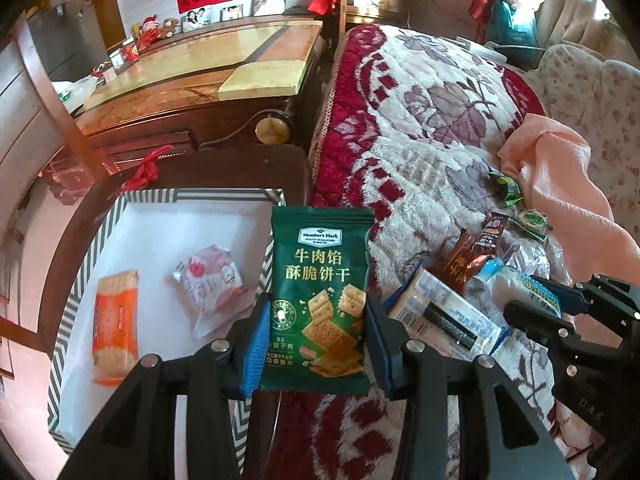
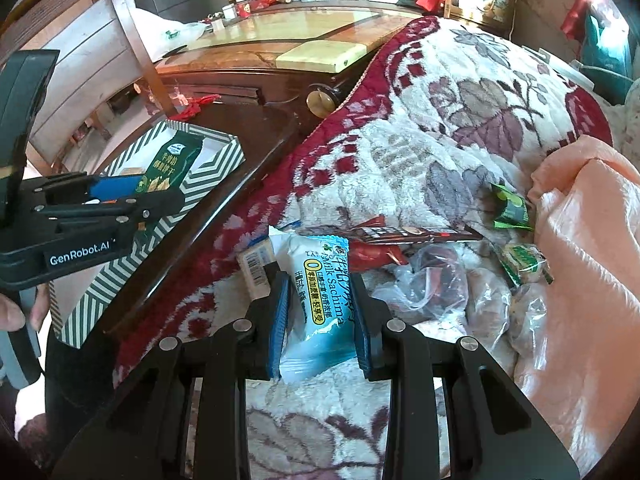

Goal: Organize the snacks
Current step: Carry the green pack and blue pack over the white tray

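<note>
The left gripper (image 1: pixel 316 328) is pinching a green foil biscuit packet (image 1: pixel 320 300) upright, long axis vertical, printed "Member's Mark" and "牛肉馅 酥脆饼干". It is hanging over the near right edge of the striped white-lined cardboard box (image 1: pixel 86 256), which lies just left, so this hand looks nearer the drop. The right gripper (image 2: pixel 320 312) is gripping a pale blue "Milk Sachima" wrapper (image 2: pixel 316 304) over the floral plush blanket (image 2: pixel 440 120), beside the remaining loose snack pile (image 2: pixel 420 240).
</note>
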